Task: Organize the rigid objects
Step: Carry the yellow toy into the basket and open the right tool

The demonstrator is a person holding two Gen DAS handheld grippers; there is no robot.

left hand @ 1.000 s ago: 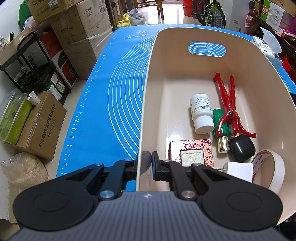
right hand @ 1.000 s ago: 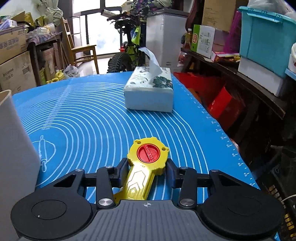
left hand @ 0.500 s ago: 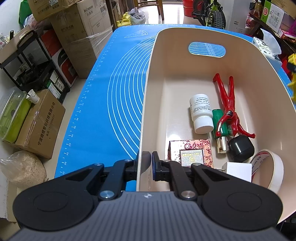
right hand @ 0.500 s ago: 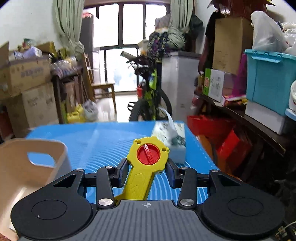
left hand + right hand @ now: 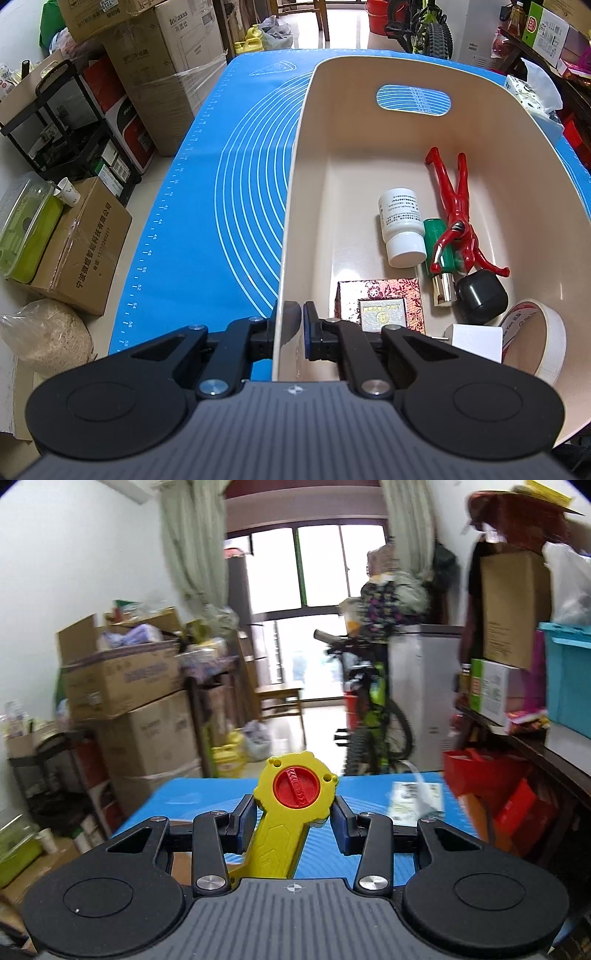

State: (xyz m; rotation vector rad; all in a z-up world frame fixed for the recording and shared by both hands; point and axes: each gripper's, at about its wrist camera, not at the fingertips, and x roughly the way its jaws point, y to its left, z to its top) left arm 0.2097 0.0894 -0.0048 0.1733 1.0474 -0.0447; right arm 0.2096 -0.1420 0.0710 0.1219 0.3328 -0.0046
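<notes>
My left gripper (image 5: 293, 319) is shut on the near left rim of a beige plastic bin (image 5: 295, 192) on the blue mat. Inside the bin lie a white pill bottle (image 5: 402, 225), a red figure (image 5: 458, 214), a green tube (image 5: 437, 240), a black round object (image 5: 480, 297), a red patterned box (image 5: 380, 304), a white block (image 5: 474, 341) and a tape roll (image 5: 535, 339). My right gripper (image 5: 293, 818) is shut on a yellow toy with a red disc (image 5: 295, 788), held up in the air above the mat.
A blue mat (image 5: 221, 184) covers the table; its left edge drops to a floor with cardboard boxes (image 5: 81, 243). A tissue box (image 5: 415, 799) stands on the mat at the right. Shelves and a bicycle (image 5: 373, 720) stand beyond the table.
My right gripper has lifted and tilted upward with the yellow toy, so the view rose from the mat to the room. My left gripper has stayed clamped on the bin rim.
</notes>
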